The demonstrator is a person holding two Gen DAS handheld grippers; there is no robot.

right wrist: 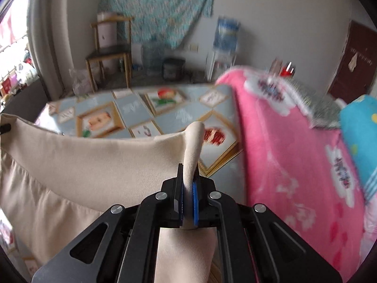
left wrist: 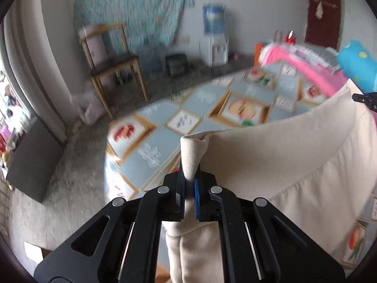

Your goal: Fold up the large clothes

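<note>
Your left tongs (left wrist: 190, 189) are clamped on a rolled corner of the beige garment (left wrist: 271, 160), and your right tongs (right wrist: 188, 202) are clamped on the matching corner at the other end. The ribbed band of the garment (right wrist: 94, 165) is stretched between them, held up above the bed, with the rest of the cloth hanging below.

The main risk, as I judge it, is losing a corner. Each pair of tongs pinches only a narrow bunch of ribbed fabric, and both views are smeared with motion blur — a fast swing could pull a corner free, and the cloth would drop in a heap. If your two hands drift out of level, or one leads the other, the fold line will likely land skewed. The hanging part could also drag across the bed and crease under itself.

From left to right in the left view, the room has a dark low cabinet (left wrist: 35, 162), a wooden chair (left wrist: 110, 66) against the wall, a patterned teal cloth (left wrist: 132, 9) hung behind it, a water dispenser (left wrist: 215, 37) and a dark red door (left wrist: 324, 11). The bed wears a pale blue cover (left wrist: 165, 129) printed with framed fruit pictures. On its far right side lies a pink blanket (right wrist: 294, 153) with a blue bundle (right wrist: 360, 136) beyond — keep the garment clear of that pile when you lay it down.
</note>
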